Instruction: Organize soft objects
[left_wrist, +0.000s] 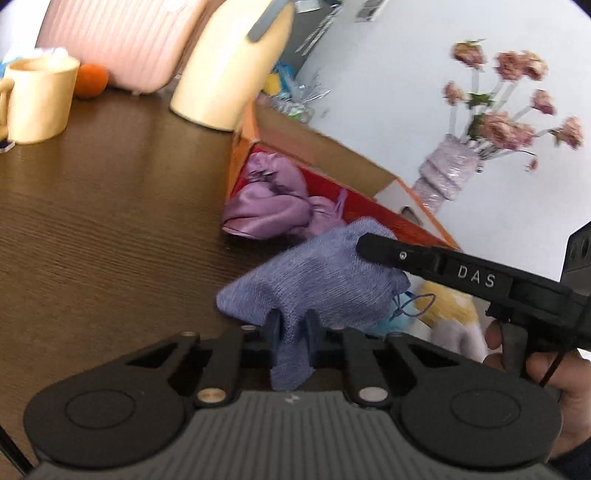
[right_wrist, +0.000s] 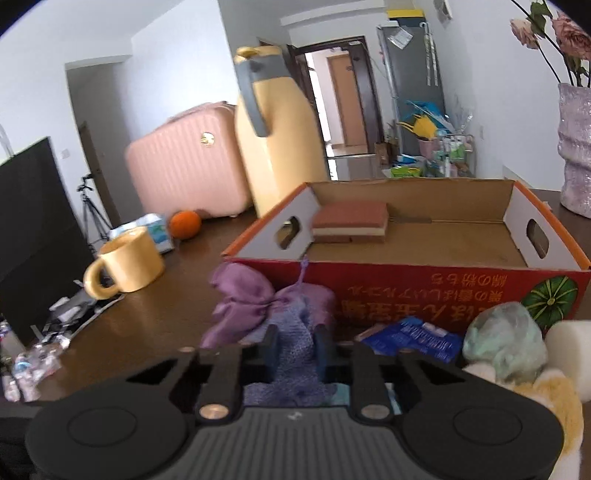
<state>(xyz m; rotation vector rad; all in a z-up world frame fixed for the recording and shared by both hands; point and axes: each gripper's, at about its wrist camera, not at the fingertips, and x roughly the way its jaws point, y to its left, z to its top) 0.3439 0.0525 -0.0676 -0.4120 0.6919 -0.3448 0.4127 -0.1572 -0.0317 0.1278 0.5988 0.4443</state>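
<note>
left gripper (left_wrist: 293, 326): fingers pinching a fold of the blue pouch (left_wrist: 317, 291) | right gripper (right_wrist: 297, 341): fingers clamped on the same pouch's other end | pouch: stretched between both over the table (left_wrist: 110, 229), in front of the box (right_wrist: 424, 288), beside the purple pouch (right_wrist: 240, 299)

On the counter (right_wrist: 155, 310) a box (right_wrist: 406, 266) stands with a sponge (right_wrist: 351, 221) inside. Before it lie two pouches (right_wrist: 243, 295), one (right_wrist: 295, 343) between both grippers. A mug (right_wrist: 125, 262) sits left, a jug (right_wrist: 273, 147) behind, a vase (right_wrist: 574, 155) right.
</note>
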